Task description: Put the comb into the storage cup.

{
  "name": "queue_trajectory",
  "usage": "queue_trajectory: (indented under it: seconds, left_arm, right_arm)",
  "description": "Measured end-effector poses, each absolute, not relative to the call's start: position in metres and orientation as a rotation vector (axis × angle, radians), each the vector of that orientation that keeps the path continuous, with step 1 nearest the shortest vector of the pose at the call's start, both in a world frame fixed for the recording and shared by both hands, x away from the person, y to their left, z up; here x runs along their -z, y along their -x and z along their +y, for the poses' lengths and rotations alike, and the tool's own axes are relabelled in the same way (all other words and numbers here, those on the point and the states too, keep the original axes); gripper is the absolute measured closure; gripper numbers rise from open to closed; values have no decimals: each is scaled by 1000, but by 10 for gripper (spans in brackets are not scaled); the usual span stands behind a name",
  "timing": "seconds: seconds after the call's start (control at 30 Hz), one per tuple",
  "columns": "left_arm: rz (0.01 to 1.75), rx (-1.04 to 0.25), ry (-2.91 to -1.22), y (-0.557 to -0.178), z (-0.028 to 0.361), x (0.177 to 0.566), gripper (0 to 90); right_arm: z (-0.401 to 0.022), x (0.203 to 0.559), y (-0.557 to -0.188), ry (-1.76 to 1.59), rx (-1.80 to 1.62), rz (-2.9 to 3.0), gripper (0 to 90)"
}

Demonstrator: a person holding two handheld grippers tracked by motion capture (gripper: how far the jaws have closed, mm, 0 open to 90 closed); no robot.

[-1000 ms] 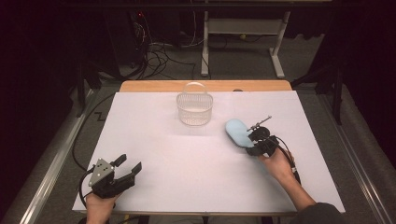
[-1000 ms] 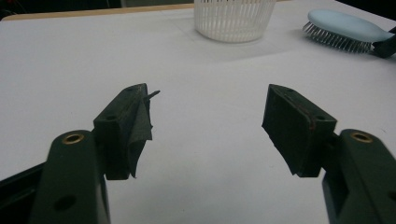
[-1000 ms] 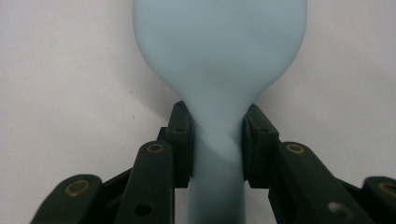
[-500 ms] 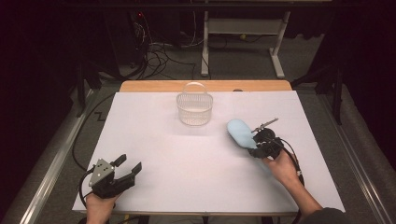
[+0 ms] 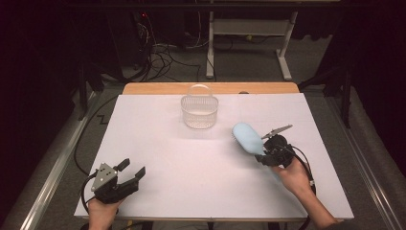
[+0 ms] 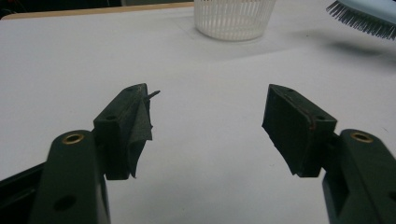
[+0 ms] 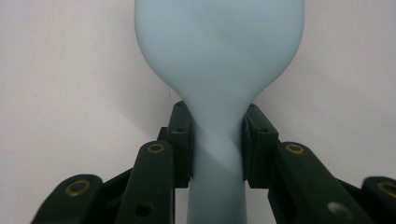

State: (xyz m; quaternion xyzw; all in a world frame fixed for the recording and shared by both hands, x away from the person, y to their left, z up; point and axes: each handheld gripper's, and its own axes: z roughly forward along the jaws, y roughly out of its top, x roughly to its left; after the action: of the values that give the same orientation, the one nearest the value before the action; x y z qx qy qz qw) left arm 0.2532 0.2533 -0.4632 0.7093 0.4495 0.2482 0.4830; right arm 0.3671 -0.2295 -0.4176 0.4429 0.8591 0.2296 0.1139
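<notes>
Nearest the person, the left gripper (image 5: 128, 175) is resting low on the front left of the white counter (image 5: 158, 143), its fingers (image 6: 128, 126) standing apart with nothing between them — idle and well clear of the work. Over on the right, the right gripper (image 5: 266, 152) is doing the carrying: its fingers (image 7: 181, 144) are clamping either side of the narrow neck of the pale blue hairbrush (image 5: 247, 137), just below where the handle swells into the head. The brush is riding above the counter, head angling up and away toward the middle, bristles facing down as the left gripper view is showing them (image 6: 362, 18). Farther back, the white slatted basket (image 5: 199, 111) is standing upright near the wooden far edge, apart from the brush — most likely where it is heading. To do this well, the grip wants to stay firm on that neck, since the smooth handle could swivel; the head should be lifted above the rim before crossing, then tipped head-first into the basket — gently, because so light a basket may slide or topple if nudged.
</notes>
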Motion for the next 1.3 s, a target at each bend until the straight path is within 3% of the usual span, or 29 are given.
queue_trajectory:
  seconds: [0.5,1.3]
  left_arm:
    - [1109,-615,-1726,-258,249,460,330]
    - [1017,-583,-1770,-258,218,440,304]
  right_arm:
    - [-247,413,-340,-1290,-832,2478,703]
    - [-241,406,-305,-1204,-1003,2413,703]
